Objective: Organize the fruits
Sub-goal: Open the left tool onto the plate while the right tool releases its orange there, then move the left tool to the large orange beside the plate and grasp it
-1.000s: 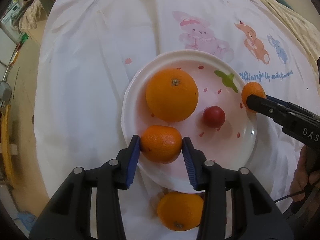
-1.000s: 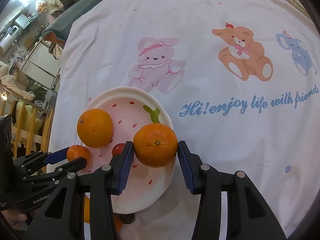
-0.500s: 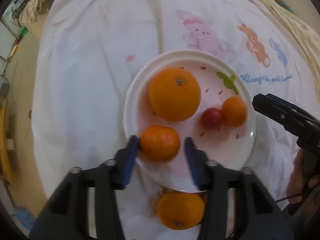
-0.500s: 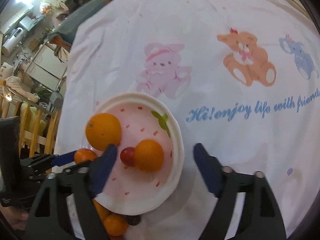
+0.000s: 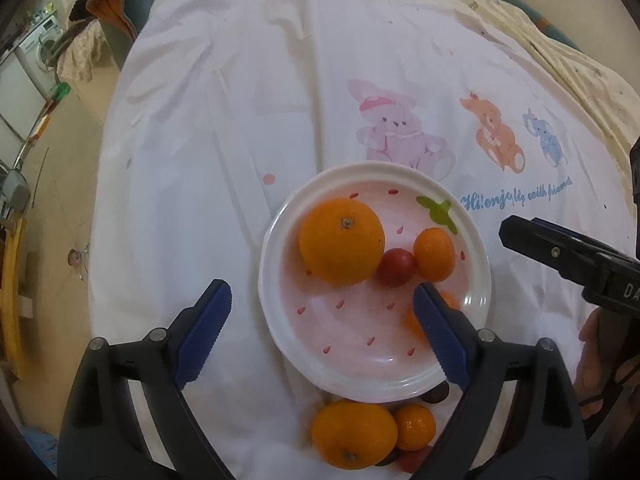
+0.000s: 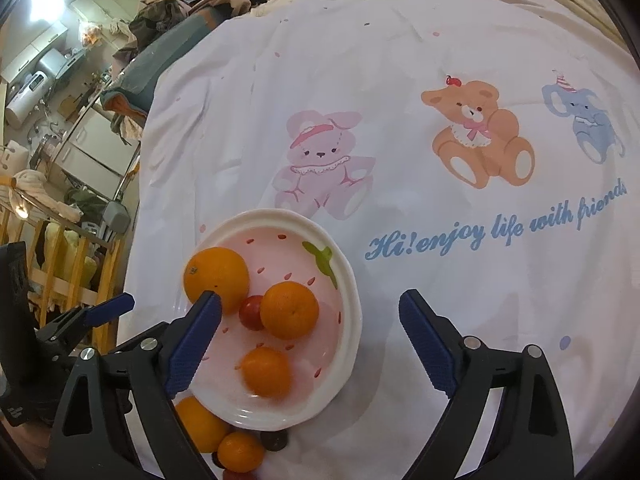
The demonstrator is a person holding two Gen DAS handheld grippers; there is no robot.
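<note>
A white plate (image 5: pixel 276 320) with a strawberry pattern holds a large orange (image 5: pixel 341 246), a red cherry tomato (image 5: pixel 396 267), a small mandarin (image 5: pixel 434 254) and another mandarin (image 5: pixel 416 320) partly hidden behind my left finger. My left gripper (image 5: pixel 322 332) is open and empty just above the plate's near side. In the right wrist view the plate (image 6: pixel 344 280) holds the same fruits (image 6: pixel 289 310). My right gripper (image 6: pixel 308 344) is open and empty, above the plate's right side.
On the cloth in front of the plate lie an orange (image 5: pixel 354 434), a small mandarin (image 5: pixel 414 426) and a dark fruit (image 5: pixel 436 393). The white printed cloth (image 6: pixel 440 80) covers the table. The table's edge and room clutter are at the left.
Both grippers opened and let go of their mandarins onto the plate, then drew back. The left one's mandarin rolled to the right on the plate.
</note>
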